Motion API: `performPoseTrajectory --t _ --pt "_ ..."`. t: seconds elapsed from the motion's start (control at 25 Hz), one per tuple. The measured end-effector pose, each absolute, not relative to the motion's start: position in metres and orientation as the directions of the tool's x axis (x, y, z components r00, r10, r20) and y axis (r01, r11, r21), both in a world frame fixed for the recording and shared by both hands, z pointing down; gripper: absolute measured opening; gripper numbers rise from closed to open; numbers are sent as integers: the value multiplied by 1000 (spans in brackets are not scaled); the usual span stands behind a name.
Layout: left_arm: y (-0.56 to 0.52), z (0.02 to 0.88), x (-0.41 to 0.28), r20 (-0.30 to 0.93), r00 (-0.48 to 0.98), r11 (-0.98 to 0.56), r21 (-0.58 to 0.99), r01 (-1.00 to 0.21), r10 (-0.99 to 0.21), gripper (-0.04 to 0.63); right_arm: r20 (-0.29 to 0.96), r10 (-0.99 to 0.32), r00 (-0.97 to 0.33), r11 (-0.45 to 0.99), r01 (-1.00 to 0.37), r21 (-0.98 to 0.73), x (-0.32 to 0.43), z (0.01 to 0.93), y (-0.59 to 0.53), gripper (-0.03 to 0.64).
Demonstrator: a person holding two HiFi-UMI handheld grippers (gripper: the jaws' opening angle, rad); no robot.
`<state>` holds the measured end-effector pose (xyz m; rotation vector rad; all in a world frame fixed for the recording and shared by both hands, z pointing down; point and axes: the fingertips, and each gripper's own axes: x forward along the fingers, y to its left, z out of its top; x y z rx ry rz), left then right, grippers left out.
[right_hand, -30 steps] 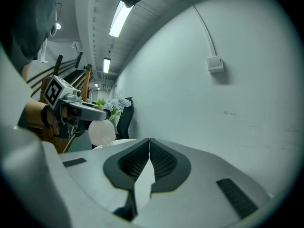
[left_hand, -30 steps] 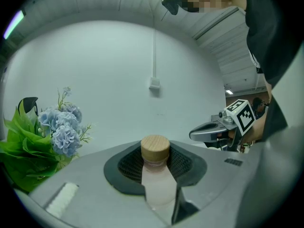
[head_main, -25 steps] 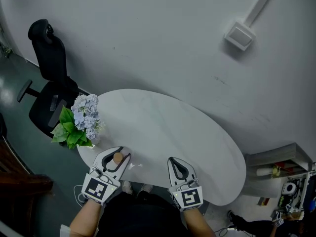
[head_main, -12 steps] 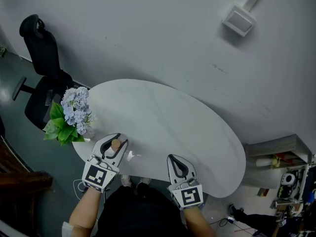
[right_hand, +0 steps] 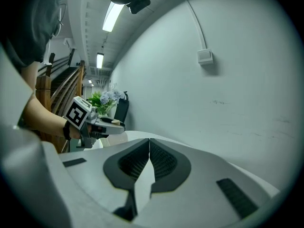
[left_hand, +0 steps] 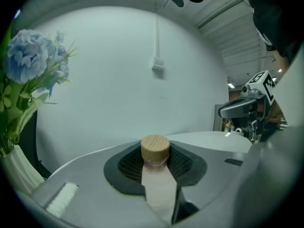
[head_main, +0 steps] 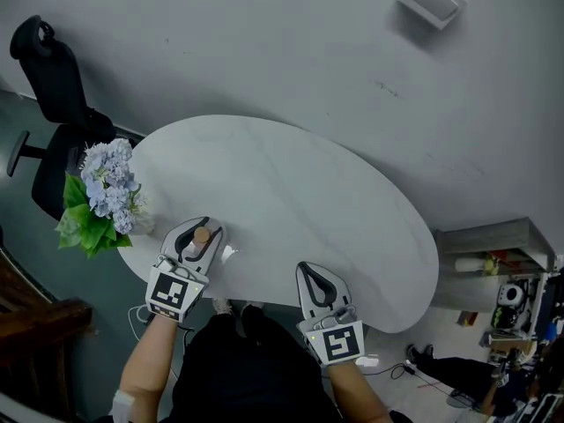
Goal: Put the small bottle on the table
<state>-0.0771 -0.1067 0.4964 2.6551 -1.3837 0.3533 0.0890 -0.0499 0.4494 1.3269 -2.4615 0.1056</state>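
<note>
— Gripping what, the left hand-held gripper?
— The small bottle, cap up between its jaws; it is above the counter's near edge, beside the flowers.
— And the right hand-held gripper?
— Jaws closed; nothing between them.

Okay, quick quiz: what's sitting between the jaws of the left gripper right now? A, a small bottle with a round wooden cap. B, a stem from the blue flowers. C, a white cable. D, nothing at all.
A: the left gripper view shows the small bottle, pale-bodied with a round wooden cap, upright and clamped between the jaws of the left gripper.
</note>
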Motion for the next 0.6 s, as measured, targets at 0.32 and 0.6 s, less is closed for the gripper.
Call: performPoseTrajectory --t 0.32,0.6 --pt "-117 525 -76 275 571 -590 18 -807 -773 115 331 -790 -517 568 -820 74 85 461 -48 6" --pt "-127 548 -77 296 569 -588 32 -808 -767 115 334 -791 -513 560 -826 58 81 465 -49 6"
